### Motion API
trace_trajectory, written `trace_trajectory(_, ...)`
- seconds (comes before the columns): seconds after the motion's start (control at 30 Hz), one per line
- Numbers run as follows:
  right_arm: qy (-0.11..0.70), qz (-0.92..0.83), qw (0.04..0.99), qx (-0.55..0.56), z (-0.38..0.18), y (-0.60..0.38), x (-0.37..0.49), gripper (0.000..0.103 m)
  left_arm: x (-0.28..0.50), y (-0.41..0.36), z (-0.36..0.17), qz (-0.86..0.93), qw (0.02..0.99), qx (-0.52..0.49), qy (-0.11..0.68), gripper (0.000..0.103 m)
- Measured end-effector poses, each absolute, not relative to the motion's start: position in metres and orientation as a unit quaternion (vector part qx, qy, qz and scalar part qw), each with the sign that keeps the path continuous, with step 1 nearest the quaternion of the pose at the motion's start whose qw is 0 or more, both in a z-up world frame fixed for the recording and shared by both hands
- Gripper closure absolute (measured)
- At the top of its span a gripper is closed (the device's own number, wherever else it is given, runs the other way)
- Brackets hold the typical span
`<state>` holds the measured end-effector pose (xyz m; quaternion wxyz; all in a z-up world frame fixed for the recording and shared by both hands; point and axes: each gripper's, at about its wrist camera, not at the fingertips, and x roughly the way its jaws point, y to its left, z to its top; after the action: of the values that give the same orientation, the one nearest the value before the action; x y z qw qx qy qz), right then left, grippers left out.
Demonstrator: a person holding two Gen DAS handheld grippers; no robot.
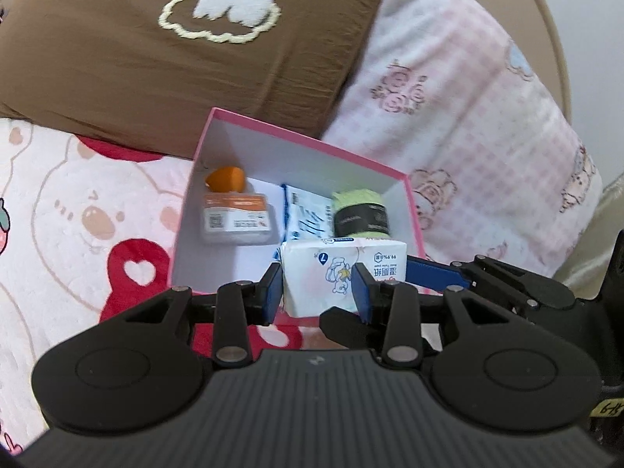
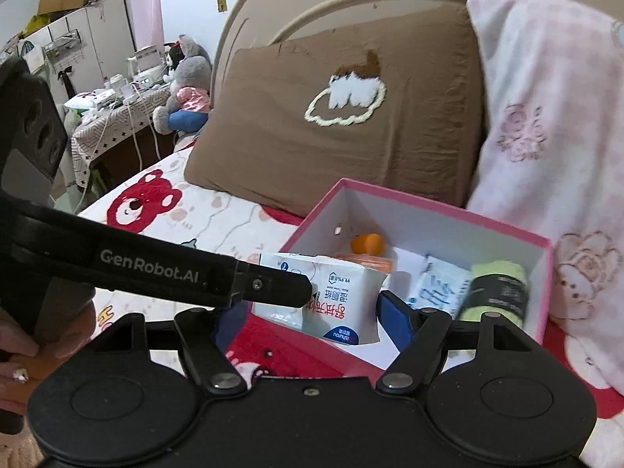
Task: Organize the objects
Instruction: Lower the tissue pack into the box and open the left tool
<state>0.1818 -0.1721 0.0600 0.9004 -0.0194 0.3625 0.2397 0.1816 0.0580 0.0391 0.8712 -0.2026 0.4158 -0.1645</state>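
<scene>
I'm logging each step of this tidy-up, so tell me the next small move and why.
Probably carry the wipes pack forward over the pink box and lower it into the bare floor at the near left. The left gripper pinches the pack at the box's near edge, and the bottle, sachet and green roll fill the rest.

Even, soft indoor light; faint shadows; slight motion blur (worst rightward); fisheye bending at edges.
</scene>
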Motion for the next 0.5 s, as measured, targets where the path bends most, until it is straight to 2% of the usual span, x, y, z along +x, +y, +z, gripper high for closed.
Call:
trace_trajectory(0.23,0.387,0.242,0.889,-0.024,0.034,-0.163,0.212,0.031,0.205,0.063,0.010,-0.152,0.870,-0.203,0.424,0.067)
trace_trajectory(0.5,0.423,0.220,0.879,0.015,-0.006,-0.178,0.245,0.048,0.224,0.048,-0.023,-0.141,0.888,-0.163,0.406,0.069)
